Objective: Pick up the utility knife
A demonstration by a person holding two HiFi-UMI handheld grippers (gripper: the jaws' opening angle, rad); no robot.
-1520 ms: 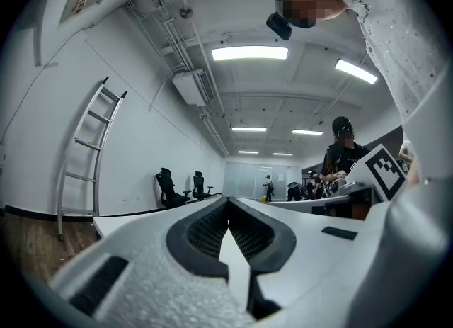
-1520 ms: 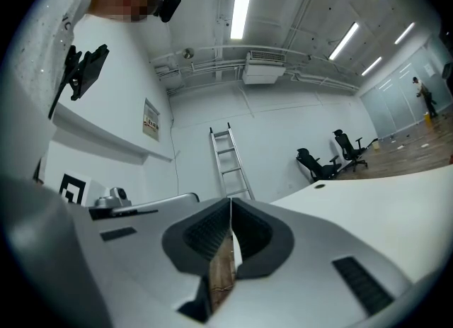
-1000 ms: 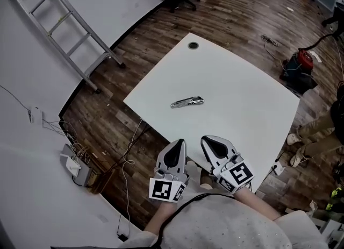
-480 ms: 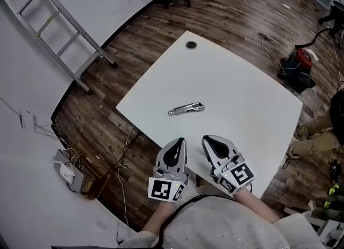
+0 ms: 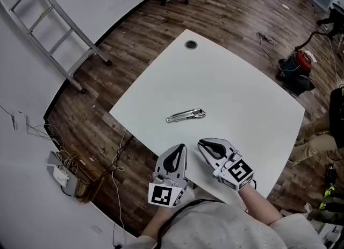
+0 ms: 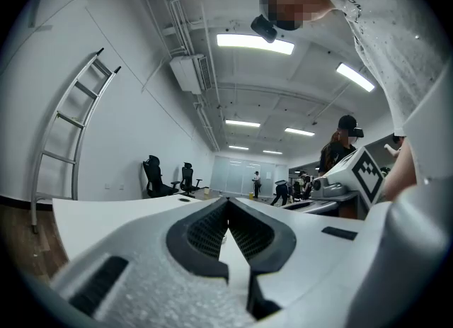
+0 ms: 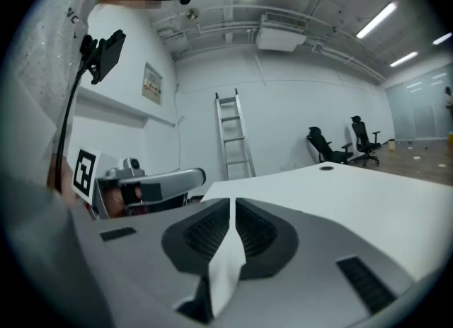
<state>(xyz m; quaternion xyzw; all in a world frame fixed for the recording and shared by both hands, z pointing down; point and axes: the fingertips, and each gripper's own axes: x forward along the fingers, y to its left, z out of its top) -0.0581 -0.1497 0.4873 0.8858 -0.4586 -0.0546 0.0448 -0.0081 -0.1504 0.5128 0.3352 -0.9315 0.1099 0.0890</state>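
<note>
1. Two grey hand-held grippers hover at the near edge of the table. The left gripper [image 5: 178,150] has its jaws pressed together on nothing. Just beside it, the right gripper [image 5: 207,146] is likewise closed and empty.
2. Ahead of both, well apart, a slim silver metal utility knife [image 5: 186,115] lies flat near the middle of the table.
3. It looks light, stiff and slick. I'd pinch it across the narrow body at mid-length.
4. The smooth white table [image 5: 236,81] might let it skid.
5. An aluminium ladder [image 5: 43,22] leans at the left, over the dark plank floor [image 5: 134,33]. A red vacuum cleaner [image 5: 303,59] sits at the right.
</note>
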